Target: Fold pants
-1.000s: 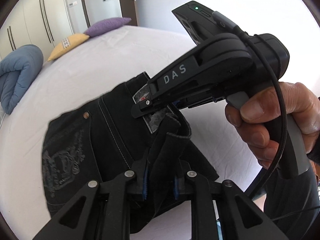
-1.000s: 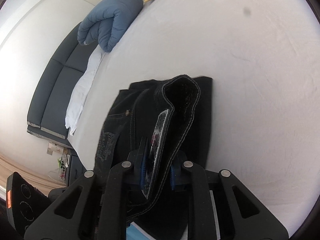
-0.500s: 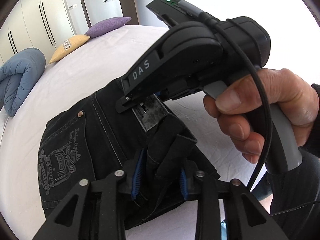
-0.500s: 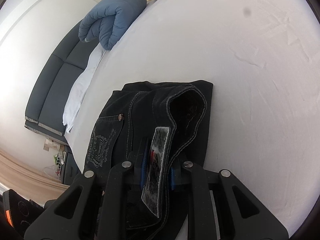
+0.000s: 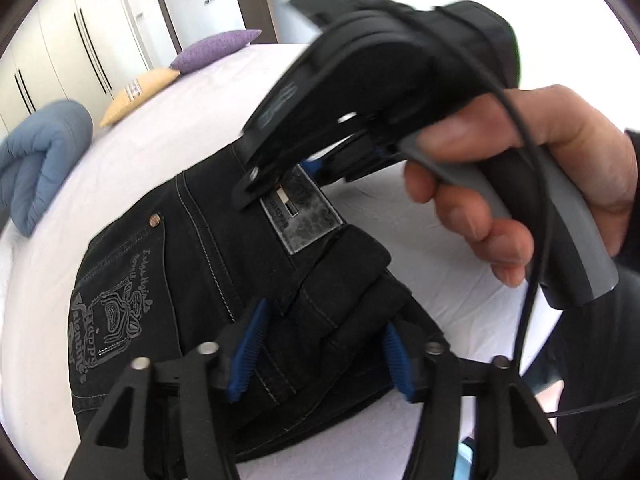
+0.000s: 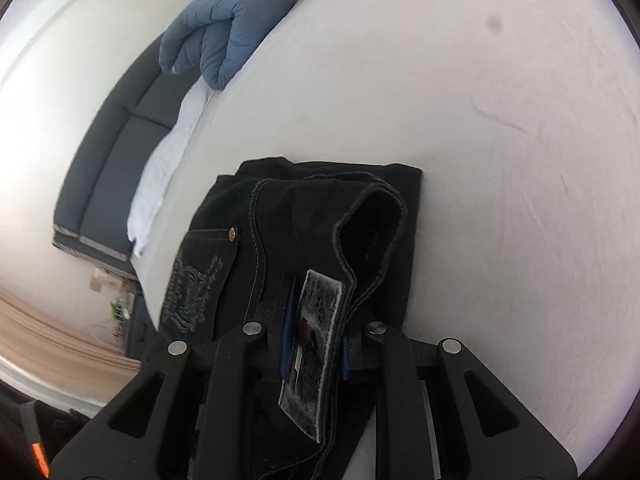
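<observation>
The black pants lie folded in a pile on the white bed.

The left gripper has just been opening. Its blue fingers now stand wide apart. A fold of the waistband sits between them, but the pads are not squeezing it, so the left gripper has let go.

The right gripper has its fingers close together. They pinch the waistband right where the grey patch is. The waistband stands up in a loop at 12 o'clock from the fingers. In the left view, the right gripper's tip is at 12 o'clock from the left fingers, over the same patch. A hand holds its grey handle at 2 o'clock.

A rolled blue blanket lies at the far edge of the bed, at 11 o'clock from the pants in the right view. A yellow pillow and a purple pillow lie near it.
</observation>
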`<state>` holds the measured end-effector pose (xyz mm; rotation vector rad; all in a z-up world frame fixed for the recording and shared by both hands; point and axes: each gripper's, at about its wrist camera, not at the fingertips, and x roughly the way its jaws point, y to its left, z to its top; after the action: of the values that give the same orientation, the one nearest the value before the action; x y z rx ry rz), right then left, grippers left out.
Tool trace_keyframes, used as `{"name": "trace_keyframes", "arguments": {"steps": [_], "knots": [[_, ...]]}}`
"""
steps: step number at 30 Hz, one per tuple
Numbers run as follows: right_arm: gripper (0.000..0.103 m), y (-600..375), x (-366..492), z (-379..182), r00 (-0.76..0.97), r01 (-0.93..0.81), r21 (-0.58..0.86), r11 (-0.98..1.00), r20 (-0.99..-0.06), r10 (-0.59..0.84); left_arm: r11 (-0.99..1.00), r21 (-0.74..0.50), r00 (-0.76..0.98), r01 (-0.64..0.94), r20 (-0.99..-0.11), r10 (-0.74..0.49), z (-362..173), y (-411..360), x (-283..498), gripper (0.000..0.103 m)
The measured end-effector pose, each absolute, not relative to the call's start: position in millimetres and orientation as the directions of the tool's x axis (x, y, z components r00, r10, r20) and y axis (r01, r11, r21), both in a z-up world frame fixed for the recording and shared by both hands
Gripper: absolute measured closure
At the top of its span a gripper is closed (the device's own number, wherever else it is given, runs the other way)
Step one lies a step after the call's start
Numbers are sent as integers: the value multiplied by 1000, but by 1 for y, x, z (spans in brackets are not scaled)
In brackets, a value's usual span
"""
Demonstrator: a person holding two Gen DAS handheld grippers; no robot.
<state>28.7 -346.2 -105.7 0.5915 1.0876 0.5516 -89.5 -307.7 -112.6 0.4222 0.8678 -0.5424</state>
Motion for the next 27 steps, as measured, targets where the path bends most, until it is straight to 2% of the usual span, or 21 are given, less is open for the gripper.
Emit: {"name": "trace_keyframes", "arguments": {"steps": [2,3,4,5,7,9,10,11,13,14,15,16,19,20,23,27], "knots": [[64,-361,23,-96,415,-101,671,734,-642,644,797,83,506,599,-810,-296,-106,-302,-92,26],[53,-371,20,-92,447,-70,664,745,-646,618,800,43,486,599,-813,-320,-101,-298,-94,17],[35,-385,16,-86,492,-19,656,755,-651,578,796,-11,454,605,-817,-356,-96,-293,-97,9],[33,-399,12,-80,529,24,660,751,-646,551,795,-47,440,605,-812,-383,-90,-287,-102,9],[34,-420,0,-67,591,52,704,708,-593,547,800,-77,451,595,-792,-411,-76,-275,-112,8],[42,-423,-13,-51,609,11,752,659,-528,592,808,-127,463,575,-764,-449,-61,-257,-117,8],[53,-416,-19,-44,601,-24,769,639,-500,624,818,-148,479,555,-748,-460,-55,-247,-117,8],[59,-407,-24,-39,588,-55,776,629,-484,648,835,-172,504,523,-728,-465,-48,-233,-113,8],[68,-386,-31,-34,553,-108,792,601,-455,698,858,-207,521,471,-719,-460,-44,-213,-101,9],[68,-371,-35,-36,524,-134,794,593,-451,723,874,-201,535,442,-723,-437,-45,-203,-91,10],[68,-359,-36,-39,497,-147,788,597,-463,734,890,-196,544,412,-731,-413,-48,-192,-81,17],[68,-347,-37,-45,468,-150,774,616,-493,733,896,-205,539,394,-738,-406,-52,-185,-73,28],[68,-320,-39,-76,373,-93,744,662,-590,716,909,-214,478,358,-794,-375,-74,-170,-48,43],[72,-316,-42,-91,347,-69,714,697,-638,687,908,-213,461,360,-806,-371,-82,-168,-41,46],[74,-322,-52,-101,366,-72,737,672,-607,705,904,-190,439,383,-823,-359,-99,-170,-39,49],[74,-332,-66,-95,372,-70,708,703,-635,677,904,-193,446,382,-818,-364,-97,-172,-44,49]]}}
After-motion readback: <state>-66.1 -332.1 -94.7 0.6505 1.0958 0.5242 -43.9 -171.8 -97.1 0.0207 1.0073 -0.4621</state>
